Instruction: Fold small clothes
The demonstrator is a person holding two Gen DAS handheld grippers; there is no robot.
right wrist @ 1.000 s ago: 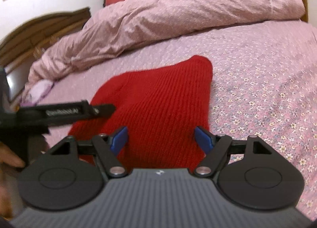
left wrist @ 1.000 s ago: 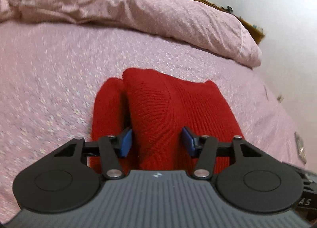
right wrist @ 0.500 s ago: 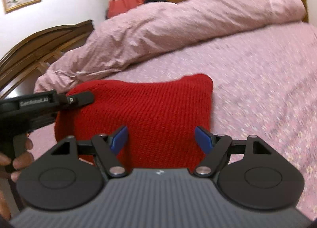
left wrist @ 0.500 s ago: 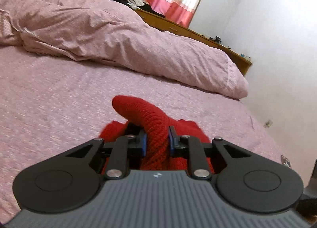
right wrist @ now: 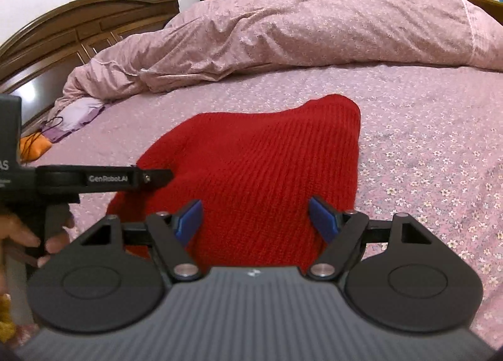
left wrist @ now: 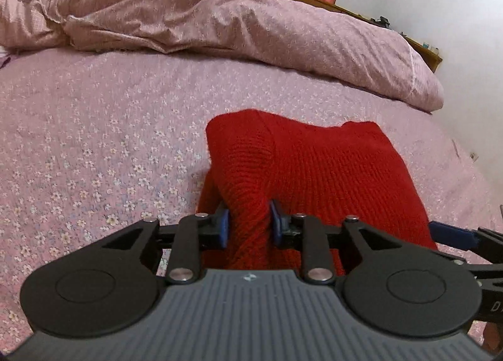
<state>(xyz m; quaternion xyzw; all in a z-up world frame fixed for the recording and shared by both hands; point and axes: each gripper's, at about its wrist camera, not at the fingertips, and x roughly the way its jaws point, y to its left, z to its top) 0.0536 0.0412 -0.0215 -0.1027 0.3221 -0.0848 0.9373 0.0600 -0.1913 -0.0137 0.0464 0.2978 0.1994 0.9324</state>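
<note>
A red knitted garment [left wrist: 320, 172] lies on the pink flowered bedsheet [left wrist: 94, 141]. My left gripper [left wrist: 248, 224] is shut on a bunched fold at the garment's near left edge, lifting it into a ridge. In the right wrist view the same garment [right wrist: 261, 166] spreads ahead. My right gripper [right wrist: 256, 218] is open, its blue pads on either side of the garment's near edge, holding nothing. The left gripper's body [right wrist: 94, 180] shows at the left of that view, with the hand on it.
A rumpled pink duvet [left wrist: 220, 21] is heaped across the far side of the bed. A wooden headboard [right wrist: 78, 24] stands at the far left. Small purple and orange items [right wrist: 63, 122] lie near it. A white wall [left wrist: 465, 15] runs on the right.
My left gripper closed on a fold of the red garment, raised it, and now holds it lower over the bed. The right gripper stayed open at the near edge.
</note>
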